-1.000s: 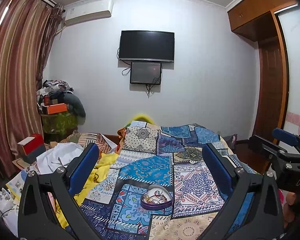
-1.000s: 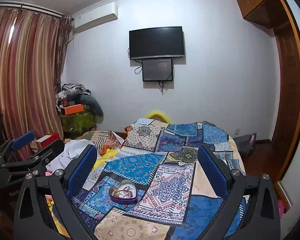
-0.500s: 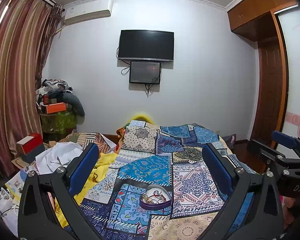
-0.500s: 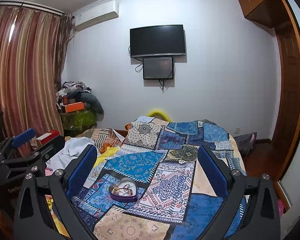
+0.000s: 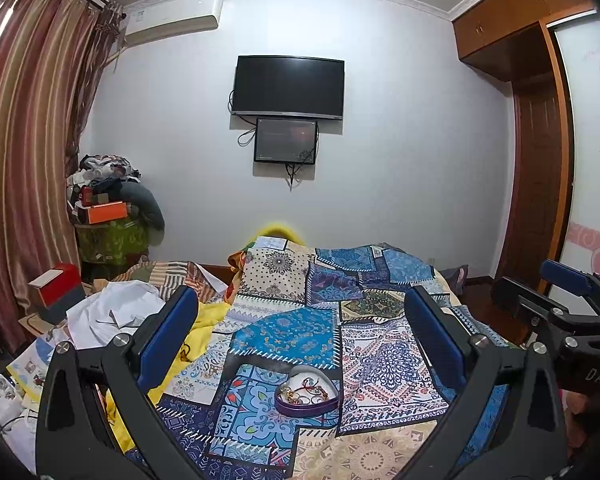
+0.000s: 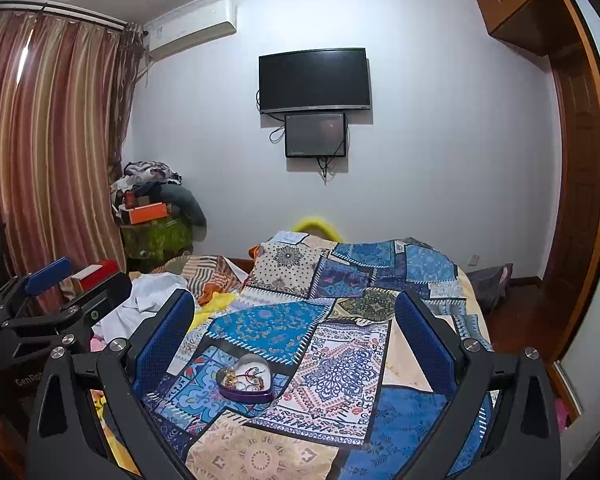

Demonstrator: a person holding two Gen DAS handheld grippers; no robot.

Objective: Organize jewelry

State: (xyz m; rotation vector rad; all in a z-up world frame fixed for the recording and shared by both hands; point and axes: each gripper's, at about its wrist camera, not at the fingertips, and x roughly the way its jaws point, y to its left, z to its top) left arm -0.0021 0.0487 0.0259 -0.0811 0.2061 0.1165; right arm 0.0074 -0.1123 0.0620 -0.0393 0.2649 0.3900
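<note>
I hold both grippers spread wide and empty over the patchwork quilt. The purple heart-shaped dish of tangled jewelry sits dead ahead between my left gripper fingers — for my right gripper, the dish lies ahead, nearer its left finger, so left looks better lined up.

Soft, even indoor light fills the bedroom in both wrist views, with the white wall bright and slightly bluish. Daylight leaks as a thin bright streak through the striped curtain. The television reads as a flat black rectangle with faint glare. Shadows are weak, darkest beneath the wooden cabinet. Fisheye distortion bows the ceiling line and door frame, and black vignetting fills the corners. The patchwork bedspread is sharp; the clothes pile looks soft and noisy.
</note>
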